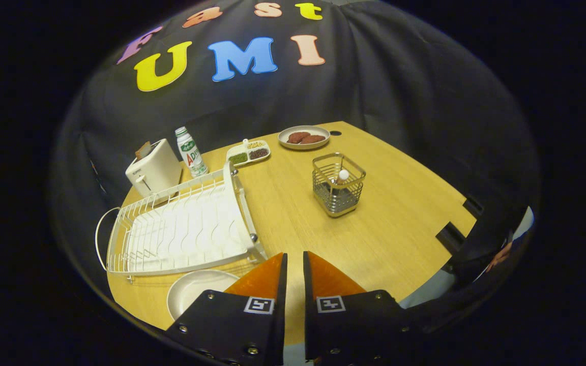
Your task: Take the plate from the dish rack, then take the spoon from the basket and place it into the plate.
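Gripper (pixel 294 262): raised above the near edge of the light wooden table (pixel 400 213), aimed down and across it. Fingers (pixel 267 277) nearly together, only a narrow slit between them, nothing held.

Round white plate (pixel 196 290): flat on the table, just beside the left finger and partly behind the gripper body, directly in front of the rack's near rail. Empty.

White wire dish rack (pixel 181 229): ahead and left of the fingers, lying on the table, no dishes in it.

Square metal wire basket (pixel 338 184): well beyond the fingers, slightly right, standing upright near the middle of the table. Spoon with white rounded end (pixel 343 175): upright inside the basket, end showing just above the rim.

Beyond the rack, along the far edge: white toaster (pixel 153 170), small white bottle with green label (pixel 190 151), white divided tray of dark and green fillings (pixel 248 152).

Beyond the basket: grey round dish with two brown patties (pixel 303 137), near the far corner.
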Tool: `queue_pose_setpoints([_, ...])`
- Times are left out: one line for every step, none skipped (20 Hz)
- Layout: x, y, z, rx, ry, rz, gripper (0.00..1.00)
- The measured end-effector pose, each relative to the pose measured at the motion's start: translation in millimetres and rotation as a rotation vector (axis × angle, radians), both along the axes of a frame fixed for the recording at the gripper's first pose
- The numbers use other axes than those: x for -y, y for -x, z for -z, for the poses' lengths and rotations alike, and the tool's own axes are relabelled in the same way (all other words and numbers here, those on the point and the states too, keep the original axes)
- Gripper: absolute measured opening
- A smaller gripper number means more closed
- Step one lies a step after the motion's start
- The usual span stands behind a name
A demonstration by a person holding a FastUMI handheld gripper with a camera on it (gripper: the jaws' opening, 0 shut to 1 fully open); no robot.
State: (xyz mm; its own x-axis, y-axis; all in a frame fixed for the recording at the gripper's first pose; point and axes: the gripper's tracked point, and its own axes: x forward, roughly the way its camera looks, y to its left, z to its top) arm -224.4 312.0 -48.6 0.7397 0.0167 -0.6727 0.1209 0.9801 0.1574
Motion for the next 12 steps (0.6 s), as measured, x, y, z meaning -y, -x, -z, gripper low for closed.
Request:
queue_pose_setpoints([8,-8,-4,0.014,0.018,0.017,0.16])
queue_pose_setpoints([16,-17,-8,0.024,0.033,0.031,0.16])
queue_pose_setpoints([23,-24,-9,0.031,0.047,0.044,0.16])
queue_pose_setpoints([29,-32,-11,0.037,0.059,0.058,0.16])
queue_pose_setpoints([36,-38,-11,0.042,0.074,0.074,0.16])
queue_pose_setpoints([42,-45,-12,0.043,0.085,0.084,0.16])
queue_pose_setpoints([46,-50,-11,0.044,0.095,0.095,0.16])
queue_pose_setpoints([51,-55,-10,0.043,0.103,0.106,0.16])
queue_pose_setpoints([54,-58,-8,0.038,0.11,0.117,0.16])
queue_pose_setpoints([57,-62,-6,0.032,0.113,0.124,0.16])
queue_pose_setpoints([58,-66,-4,0.028,0.115,0.128,0.16])
queue_pose_setpoints([58,-69,-3,0.027,0.115,0.127,0.16])
